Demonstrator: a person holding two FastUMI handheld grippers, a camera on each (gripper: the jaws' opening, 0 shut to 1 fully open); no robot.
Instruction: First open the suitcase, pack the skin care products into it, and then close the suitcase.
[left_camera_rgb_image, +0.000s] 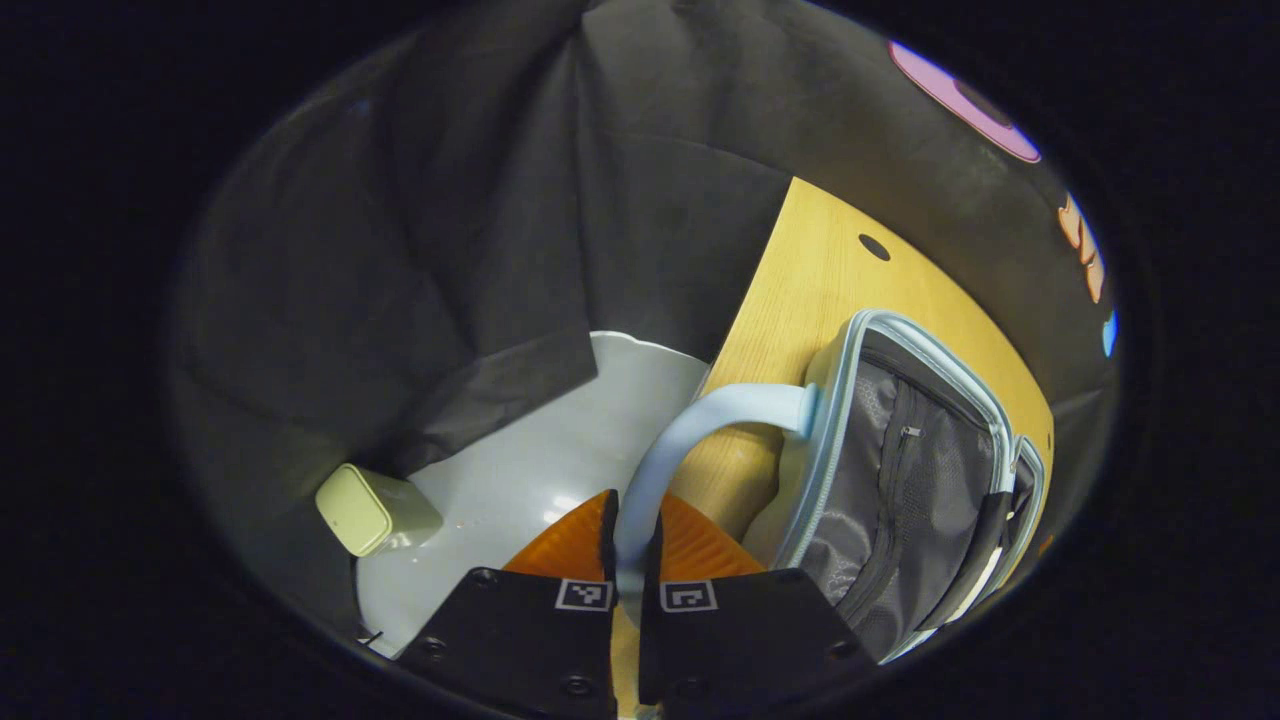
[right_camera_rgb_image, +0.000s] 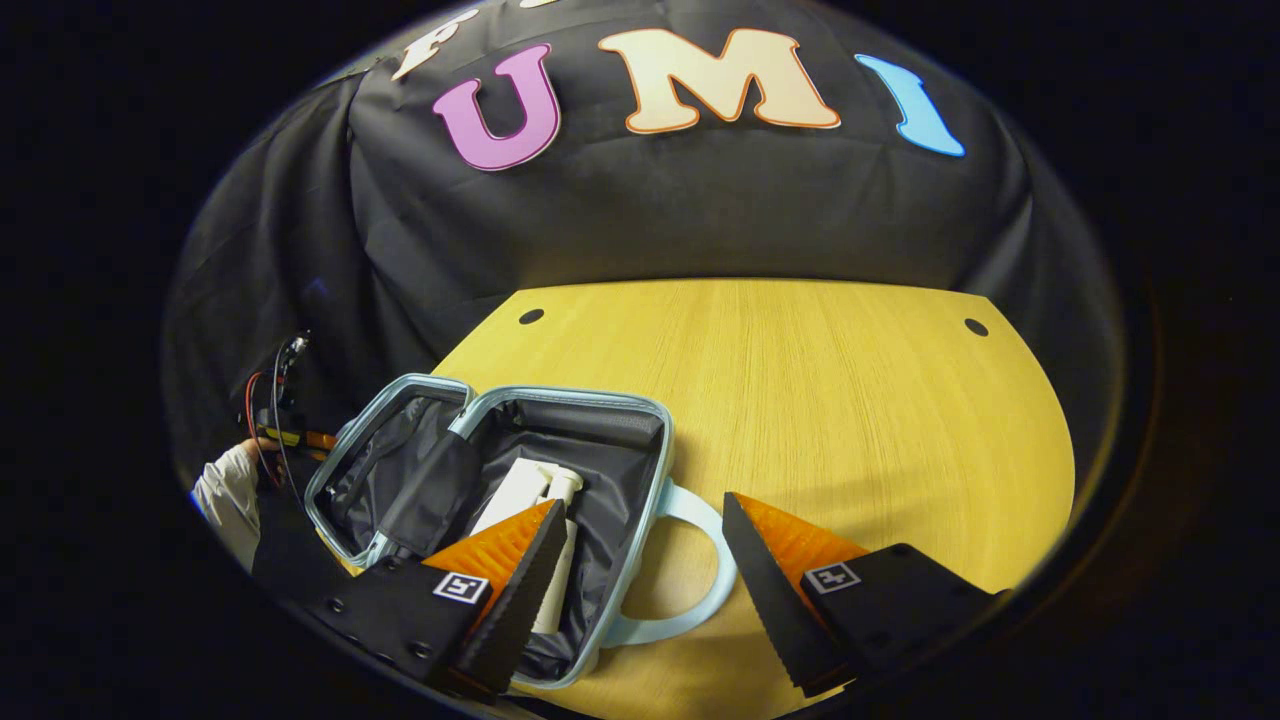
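Observation:
The light blue suitcase lies open on the wooden table, its dark lining showing. White skin care bottles lie in its right half. A light blue handle on that half sits between the spread fingers of my right gripper, which is open and touches nothing. In the left gripper view the other half, with a grey mesh pocket and a zip, stands tilted up. Its light blue handle runs down between my left gripper's fingers, which are shut on it.
A pale green box stands on the grey floor beside the table's edge. A hand in a white sleeve shows at the far left of the right gripper view. The table's right part is bare wood.

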